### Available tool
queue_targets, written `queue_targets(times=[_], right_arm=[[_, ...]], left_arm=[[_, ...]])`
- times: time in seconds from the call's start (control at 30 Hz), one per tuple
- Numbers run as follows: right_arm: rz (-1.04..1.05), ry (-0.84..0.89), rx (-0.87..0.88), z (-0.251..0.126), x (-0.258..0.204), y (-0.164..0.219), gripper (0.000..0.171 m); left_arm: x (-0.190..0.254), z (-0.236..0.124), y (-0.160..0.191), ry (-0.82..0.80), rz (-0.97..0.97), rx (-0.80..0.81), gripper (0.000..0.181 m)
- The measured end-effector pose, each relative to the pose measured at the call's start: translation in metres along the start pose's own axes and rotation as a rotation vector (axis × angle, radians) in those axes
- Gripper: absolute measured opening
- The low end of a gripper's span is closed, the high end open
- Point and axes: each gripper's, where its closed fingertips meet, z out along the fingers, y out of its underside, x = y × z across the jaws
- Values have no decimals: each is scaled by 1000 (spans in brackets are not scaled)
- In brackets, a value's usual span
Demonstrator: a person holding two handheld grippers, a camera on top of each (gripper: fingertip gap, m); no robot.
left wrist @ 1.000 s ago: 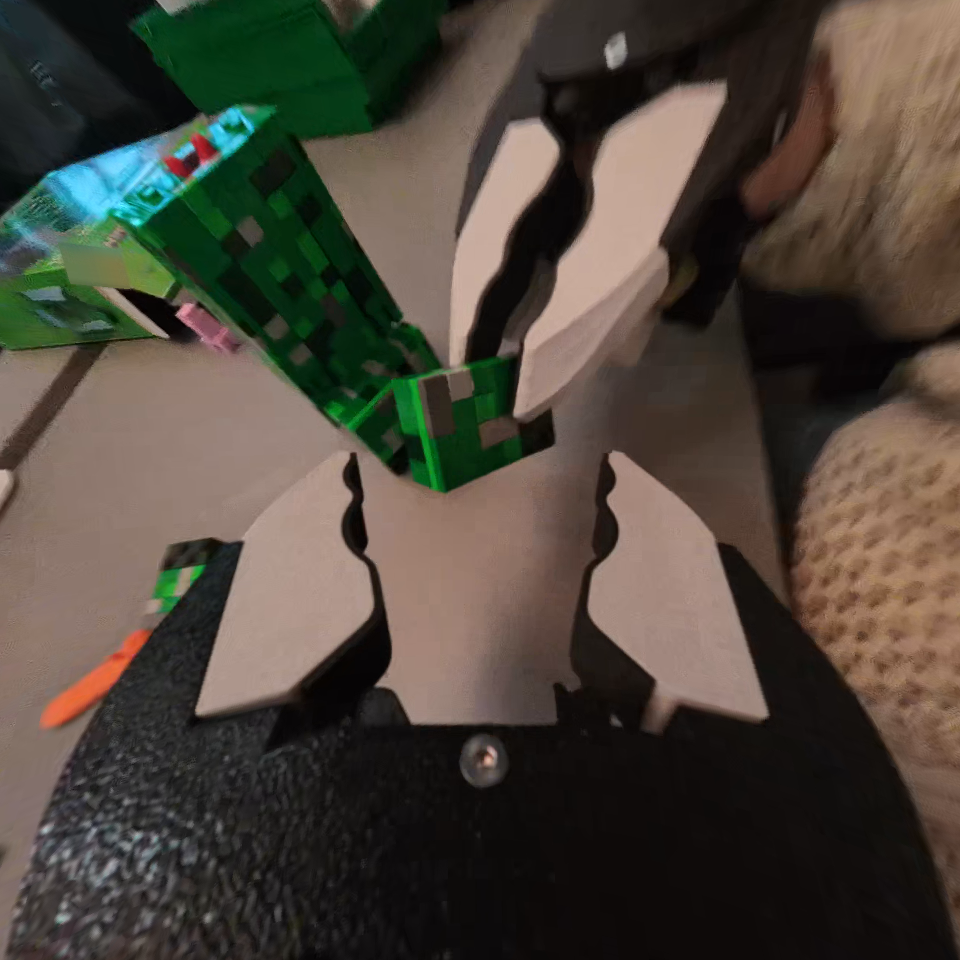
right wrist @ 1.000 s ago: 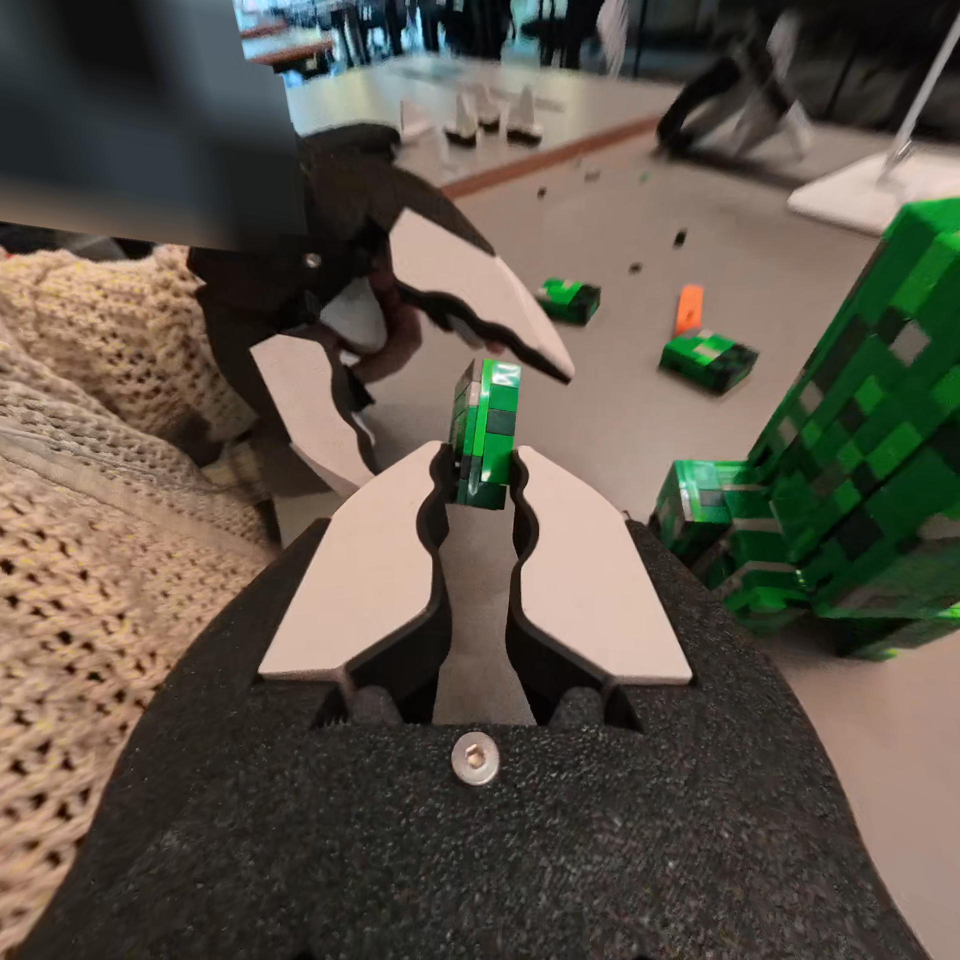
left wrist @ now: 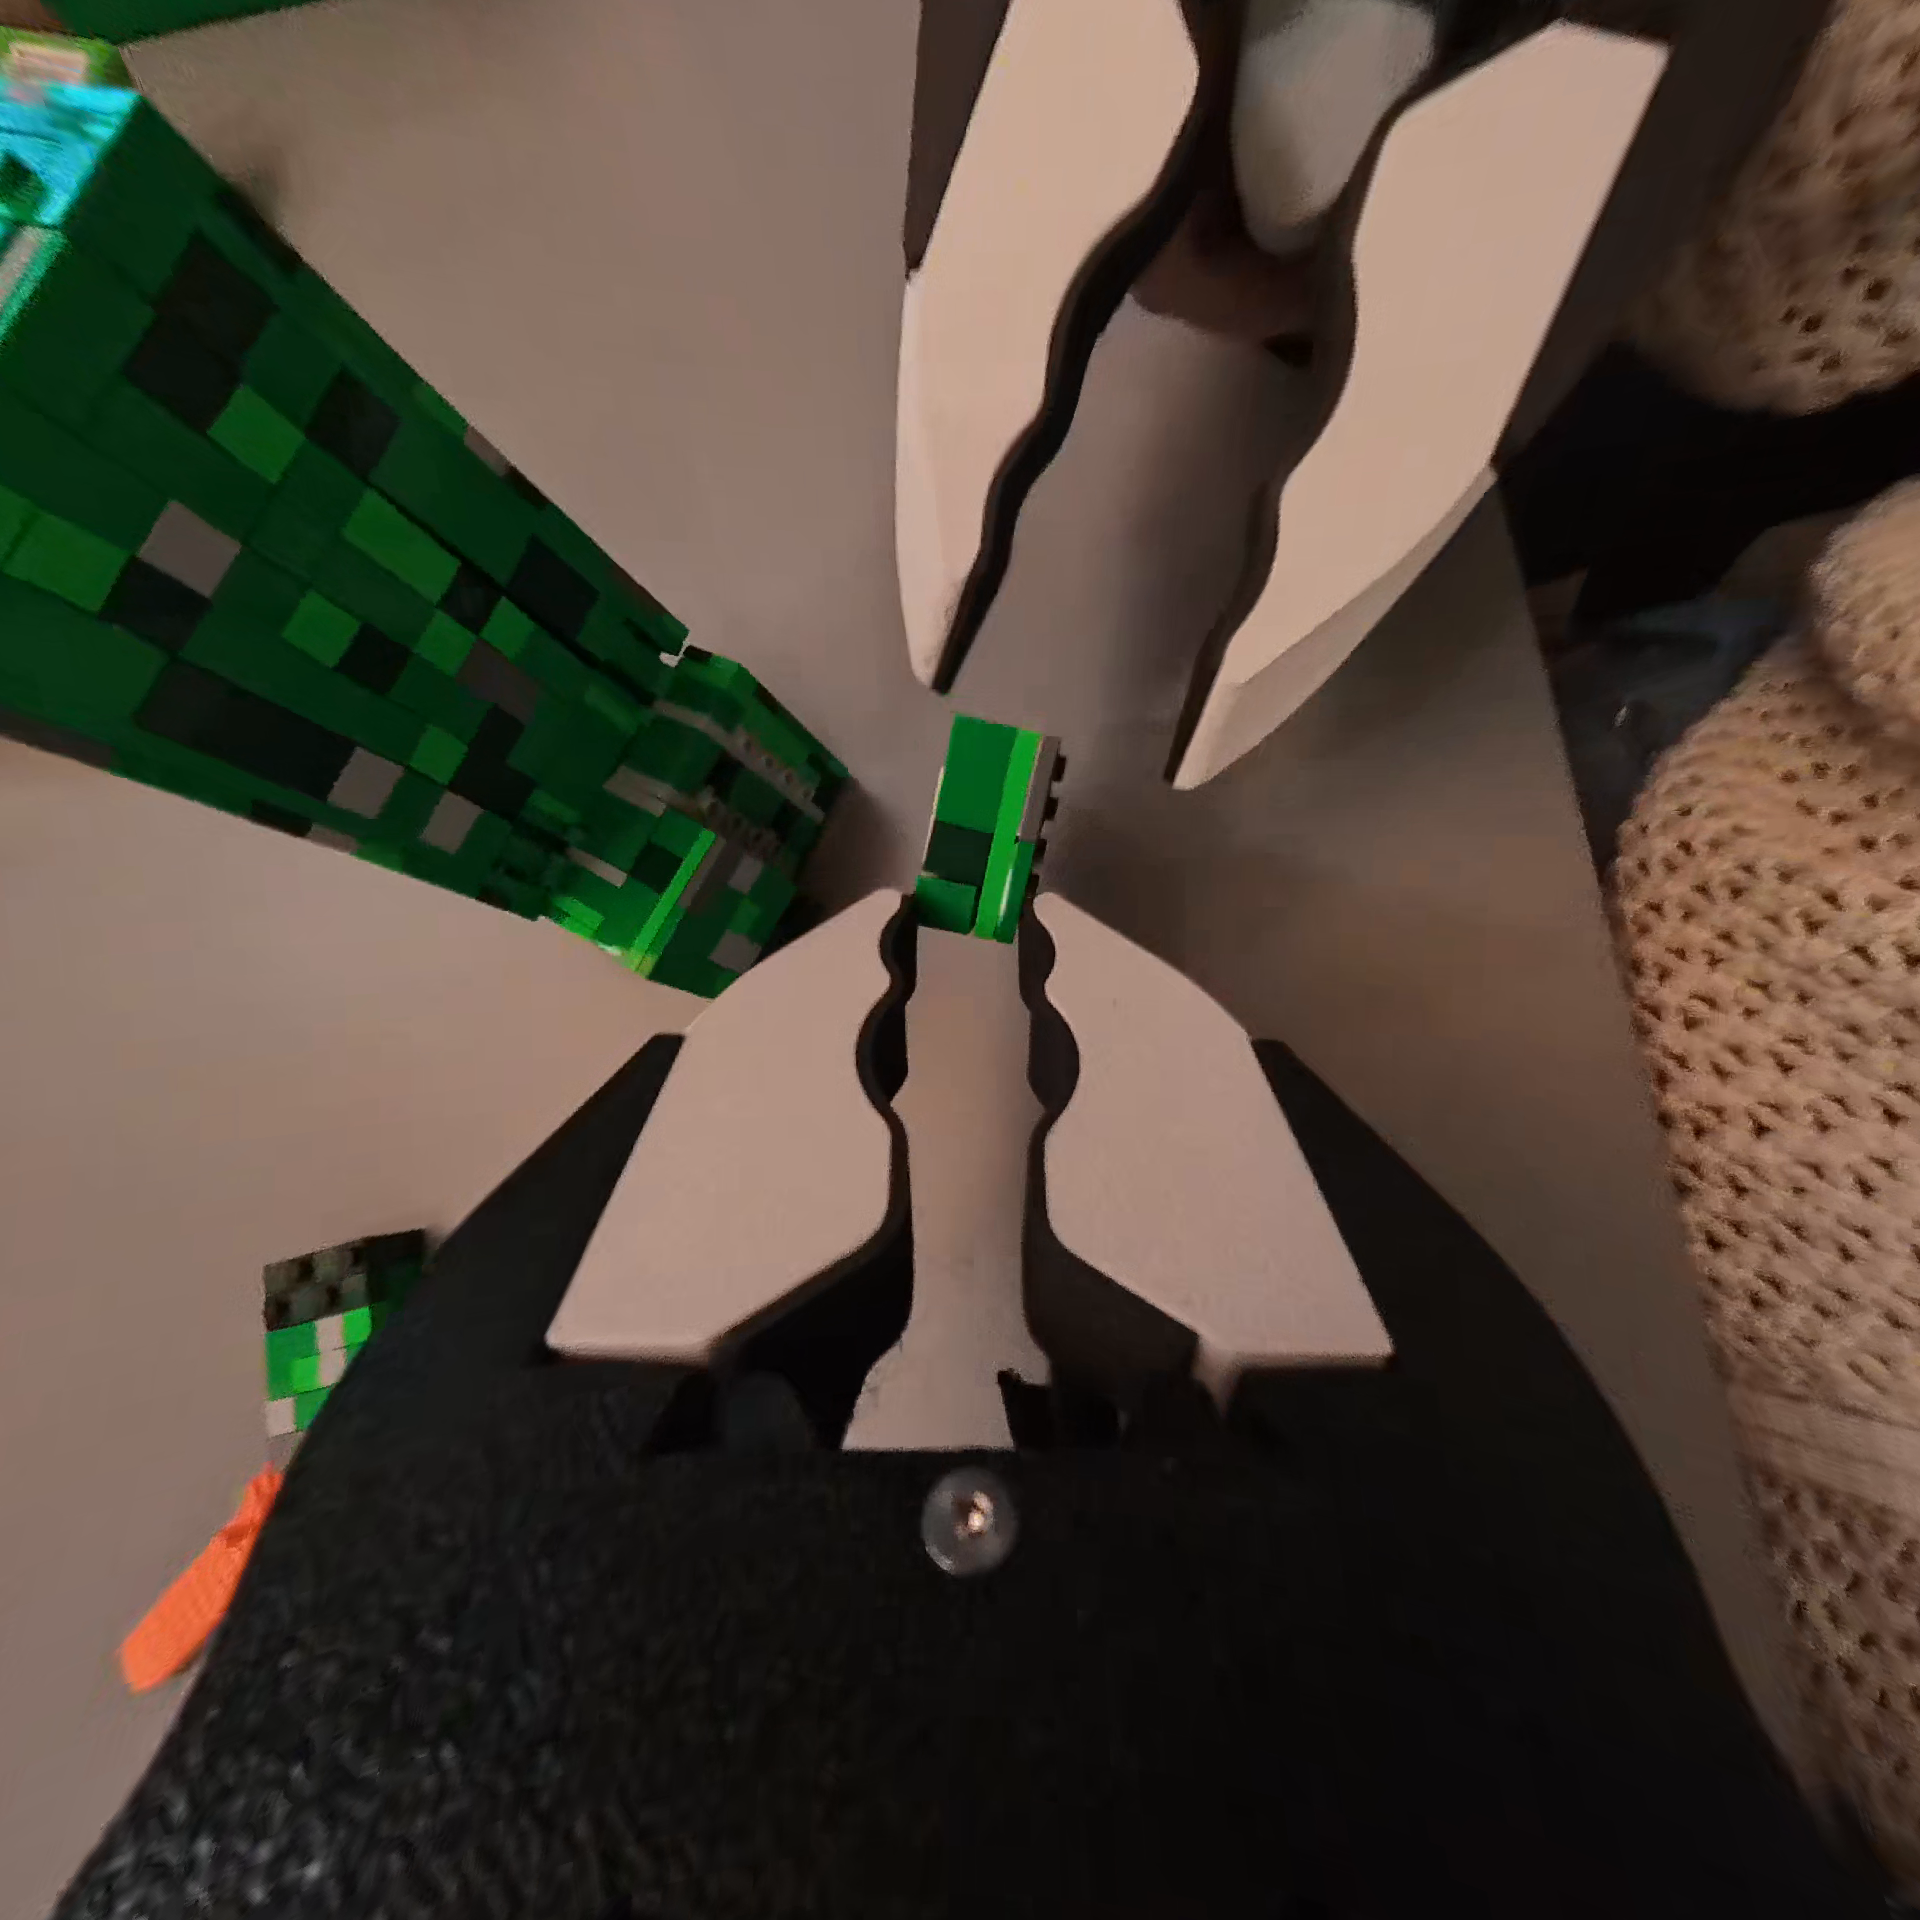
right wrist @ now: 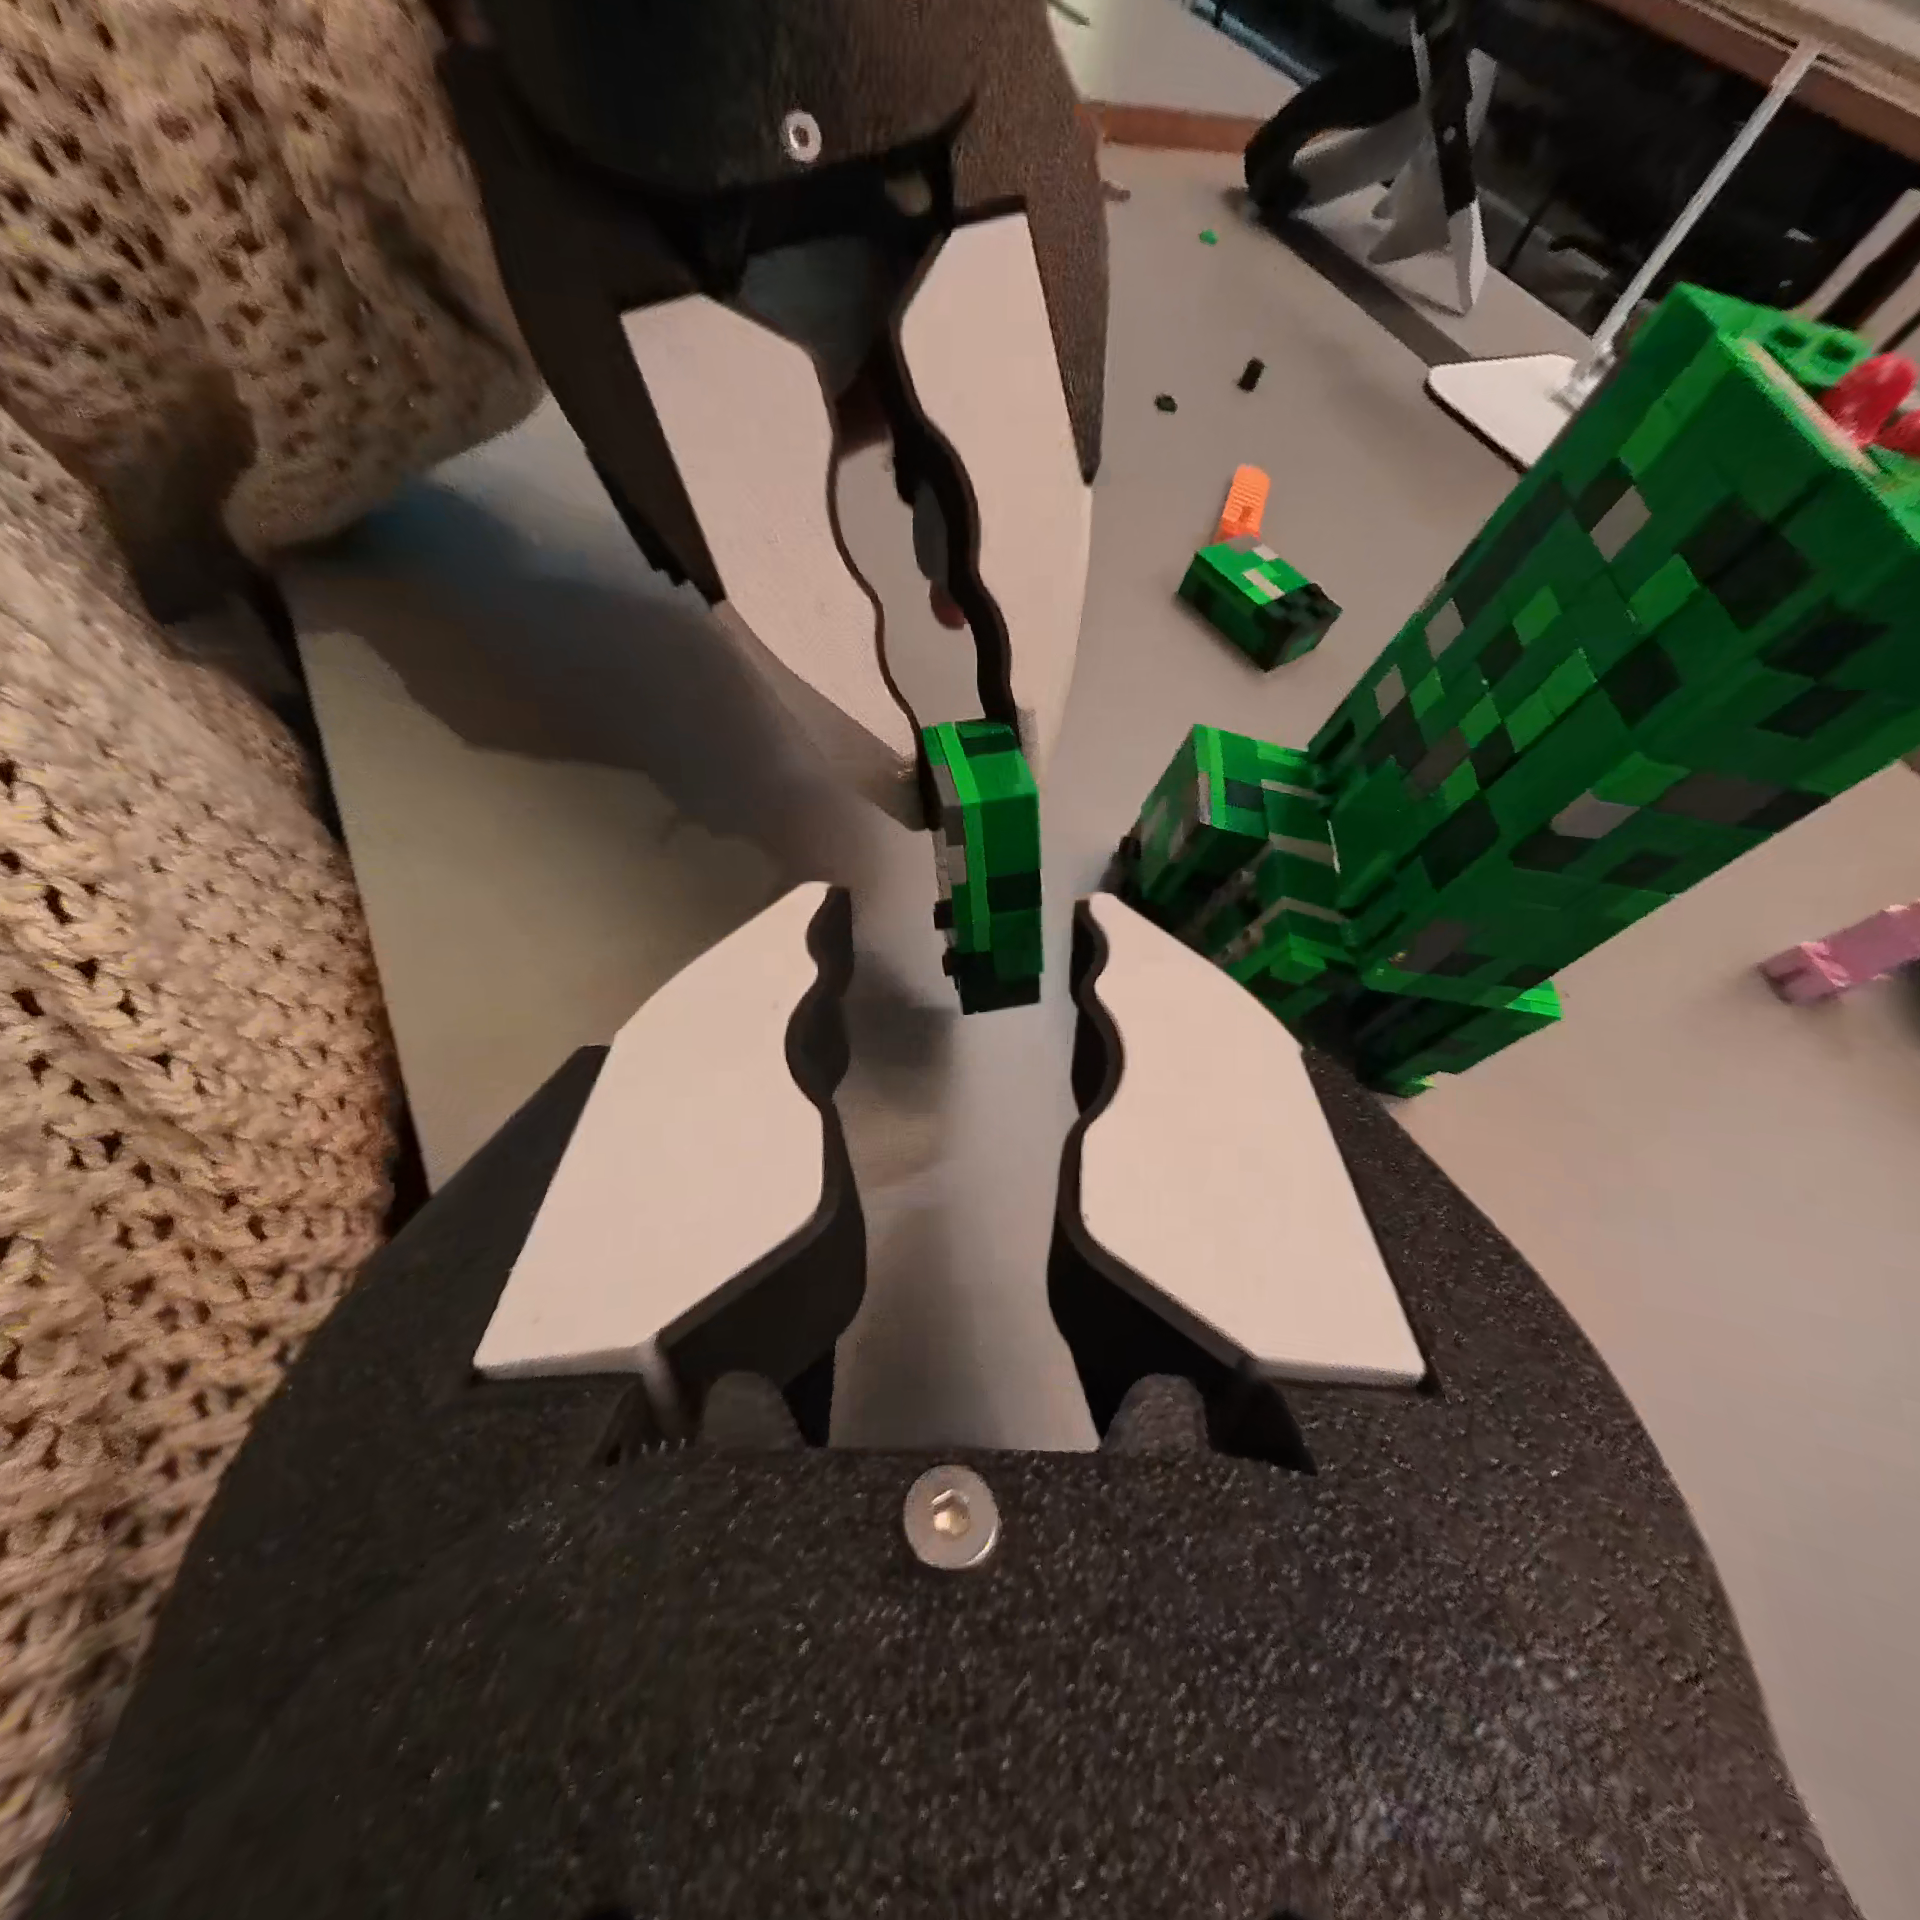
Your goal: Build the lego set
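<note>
On the left, the big green model [left wrist: 312, 623] lies tipped on the bench [left wrist: 312, 1091]. Beside it the left claw [left wrist: 961, 914] is clenched on the near end of a small green brick slab [left wrist: 987, 821], held off the bench, its long axis pointing straight ahead at the right claw [right wrist: 961, 914]. That claw is released, fingers either side of the slab's far end without touching. The left one is likely to carry the slab to the model.
</note>
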Motion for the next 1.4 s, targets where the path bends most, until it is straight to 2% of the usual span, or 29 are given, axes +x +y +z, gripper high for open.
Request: queue_targets(times=[0.13,0.27,0.4,0.6,0.7,0.83,0.9,1.07,1.13,1.4], right_arm=[[-37,7,-42,3,1,0,38],[-1,-13,-117,7,4,8,17],[73,-30,-70,9,9,8,17],[132,125,15,9,39,16,17],[133,138,9,11,45,17,17],[125,138,-1,15,46,16,17],[105,128,11,15,43,12,17],[-46,36,115,5,16,-17,17],[-92,33,110,2,13,-20,17],[-102,-10,133,-6,7,-30,17]], left_arm=[[4,6,0,47,83,-52,18],[4,11,-1,60,105,-65,18],[-3,9,-3,-10,100,-2,21],[-35,-16,6,-195,-36,133,26],[-47,-17,12,-222,-125,181,30],[-55,-10,13,-253,-138,188,39],[-51,-10,4,-238,-101,234,39],[-16,-17,-28,-81,25,400,32],[-7,-19,-32,-50,63,424,21],[-1,-29,-42,-77,123,501,19]])
